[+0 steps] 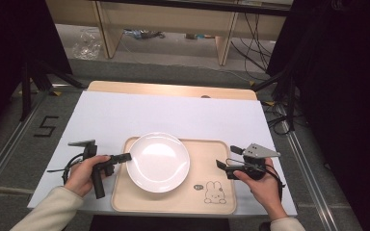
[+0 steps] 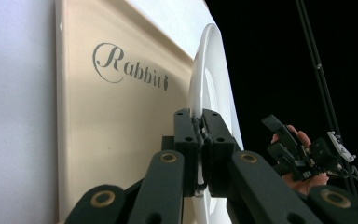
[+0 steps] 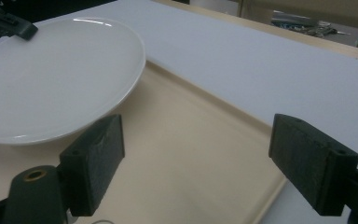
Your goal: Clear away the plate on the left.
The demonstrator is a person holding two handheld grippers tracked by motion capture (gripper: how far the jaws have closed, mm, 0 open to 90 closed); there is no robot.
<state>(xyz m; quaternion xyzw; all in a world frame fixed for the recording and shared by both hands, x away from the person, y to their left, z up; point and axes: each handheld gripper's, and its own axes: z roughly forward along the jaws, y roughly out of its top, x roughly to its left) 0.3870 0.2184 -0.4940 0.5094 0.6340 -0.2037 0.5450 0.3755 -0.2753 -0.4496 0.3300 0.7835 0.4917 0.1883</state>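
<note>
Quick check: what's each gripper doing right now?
Left gripper: shut on the plate rim.
Right gripper: open, holding nothing, over the tray.

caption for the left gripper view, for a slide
Left gripper clamps the rim of a white plate over a beige tray marked Rabbit.
</note>
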